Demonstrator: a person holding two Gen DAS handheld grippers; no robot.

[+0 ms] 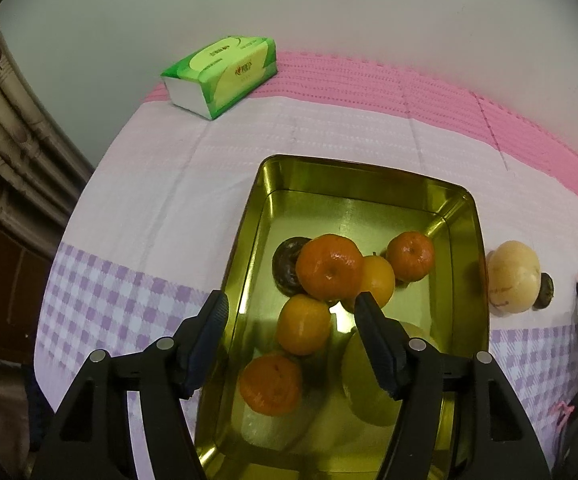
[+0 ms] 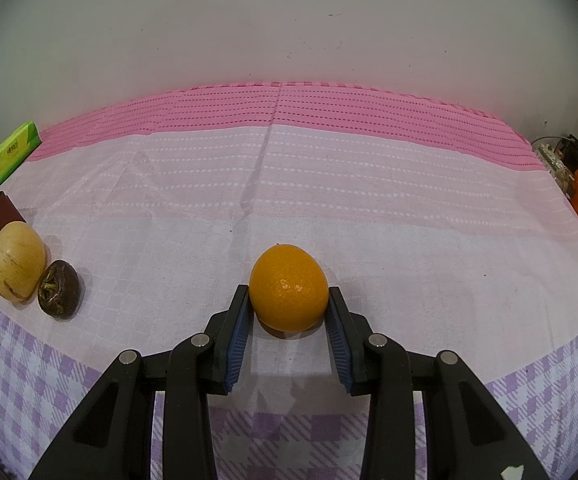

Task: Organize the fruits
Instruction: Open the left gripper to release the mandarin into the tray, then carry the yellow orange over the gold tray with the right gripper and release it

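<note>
Our right gripper (image 2: 289,300) grips an orange (image 2: 288,286) resting on the table (image 2: 369,200). Our left gripper (image 1: 291,304) hangs released, holding nothing, over the gold tray (image 1: 465,240) of fruit.

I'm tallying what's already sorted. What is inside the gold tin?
The gold tin holds five orange citrus fruits, a dark round fruit and a pale yellow fruit. The left gripper covers part of the pile.
</note>
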